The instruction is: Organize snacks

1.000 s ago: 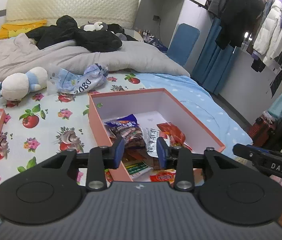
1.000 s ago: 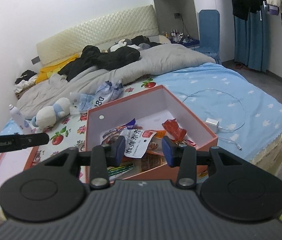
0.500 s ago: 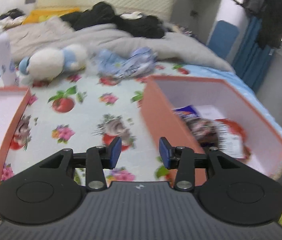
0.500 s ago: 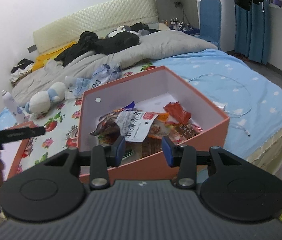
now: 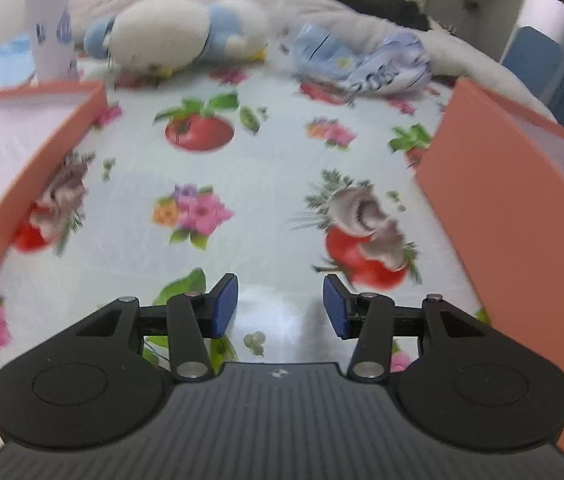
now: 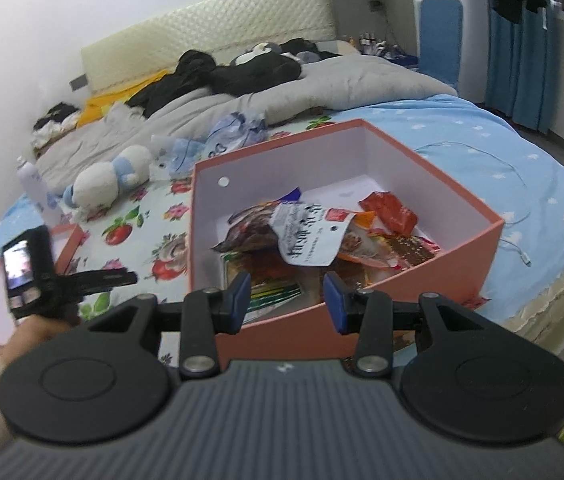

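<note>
Right wrist view gives the whole layout: the bed [image 6: 481,128] fills the room, with a padded headboard [image 6: 210,36] at its far end, a grey duvet [image 6: 321,84] across it and blue curtains [image 6: 521,68] to the right. On the near part lies a fruit-print cloth [image 5: 242,184], and on that stands the box [image 6: 441,256], open, with the snacks [image 6: 313,236] heaped loose inside. Its lid [image 5: 42,152] lies well apart on the left, rim up.

My right gripper [image 6: 285,300] hangs over the box's near wall, jaws partly open, holding nothing. My left gripper [image 5: 280,306] points down at bare cloth between lid and box, jaws opening, nothing between them.

I judge the sorting barely begun. To do it well, I should take one packet by an edge from the top of the heap, and keep the left jaws off the cloth.

A plush toy [image 5: 186,36] and a bottle [image 5: 50,20] sit beyond the lid.
</note>
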The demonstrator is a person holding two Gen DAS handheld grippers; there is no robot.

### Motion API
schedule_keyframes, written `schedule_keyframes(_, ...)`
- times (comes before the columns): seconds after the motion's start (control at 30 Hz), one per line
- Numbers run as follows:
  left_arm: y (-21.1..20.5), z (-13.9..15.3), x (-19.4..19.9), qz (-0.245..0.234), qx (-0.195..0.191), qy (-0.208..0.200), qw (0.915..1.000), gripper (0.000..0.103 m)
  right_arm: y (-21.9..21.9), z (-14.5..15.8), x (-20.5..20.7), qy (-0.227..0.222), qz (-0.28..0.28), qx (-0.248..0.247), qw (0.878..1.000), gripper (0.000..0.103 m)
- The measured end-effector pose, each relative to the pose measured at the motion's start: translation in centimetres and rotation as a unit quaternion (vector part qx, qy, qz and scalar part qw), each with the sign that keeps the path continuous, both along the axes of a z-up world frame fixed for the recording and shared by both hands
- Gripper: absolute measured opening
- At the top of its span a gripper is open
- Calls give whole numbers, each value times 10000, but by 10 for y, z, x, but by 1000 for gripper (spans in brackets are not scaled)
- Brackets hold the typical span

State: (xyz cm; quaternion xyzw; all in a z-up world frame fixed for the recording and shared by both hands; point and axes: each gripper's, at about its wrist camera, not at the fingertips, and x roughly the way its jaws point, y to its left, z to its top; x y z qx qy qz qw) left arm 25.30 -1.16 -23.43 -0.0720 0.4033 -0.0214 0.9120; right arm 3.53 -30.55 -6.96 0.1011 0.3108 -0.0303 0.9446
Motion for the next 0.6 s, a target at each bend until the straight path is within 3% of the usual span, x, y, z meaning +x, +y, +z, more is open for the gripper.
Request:
schedule_keyframes(0.1,-5,-5,5,16,284,-284,9992,54,12,1,2,14,120,-93,9999,43)
schedule_keyframes(0.2,-8,-10,13,130,428,-466,9979,75,25,1,6,28,242,-168,9996,43)
schedule_keyframes(0.27,-12,-15,19,152,545,-546,9969,94,35,0,9,29,351,-211,9992,43)
schedule_keyframes(0.33,-17,-20,24,109,667,-561,9961,101,47,0,14,33,478,-259,9985,43)
schedule_keyframes(0.43,-21,-21,30,-7,752,-519,9958,103,64,0,19,24,691,-296,9972,43)
schedule_keyframes(0.6,-20,-23,35,442,863,-495,9941,103,99,0,29,31,1141,-262,9931,43)
